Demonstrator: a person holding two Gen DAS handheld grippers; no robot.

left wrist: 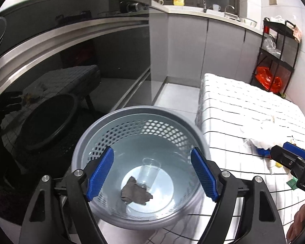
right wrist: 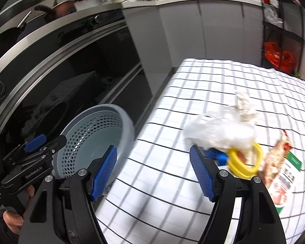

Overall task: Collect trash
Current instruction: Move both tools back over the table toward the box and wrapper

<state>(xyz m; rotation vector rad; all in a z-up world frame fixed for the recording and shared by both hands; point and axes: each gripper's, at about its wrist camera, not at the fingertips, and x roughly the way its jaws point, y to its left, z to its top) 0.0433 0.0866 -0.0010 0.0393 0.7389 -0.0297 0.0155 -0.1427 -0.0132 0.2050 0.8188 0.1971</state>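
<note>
A grey perforated trash basket (left wrist: 91, 142) stands on the floor beside the table; it also shows in the right wrist view (right wrist: 120, 113). Inside lie a clear plastic cup (left wrist: 149, 169) and a crumpled grey scrap (left wrist: 136, 193). My left gripper (left wrist: 152, 174) is open and empty above the basket's mouth. My right gripper (right wrist: 153, 174) is open and empty over the table's left part. To its right lie white crumpled plastic (right wrist: 219, 130), a yellow ring (right wrist: 246, 162), a blue piece (right wrist: 215, 155) and a printed snack wrapper (right wrist: 278, 174).
The table has a white checked cloth (right wrist: 193, 81). A black oven front (right wrist: 61, 77) stands left of the basket. Grey cabinets (left wrist: 193, 46) run along the back. A black shelf rack with a red bag (left wrist: 268, 80) stands at the far right.
</note>
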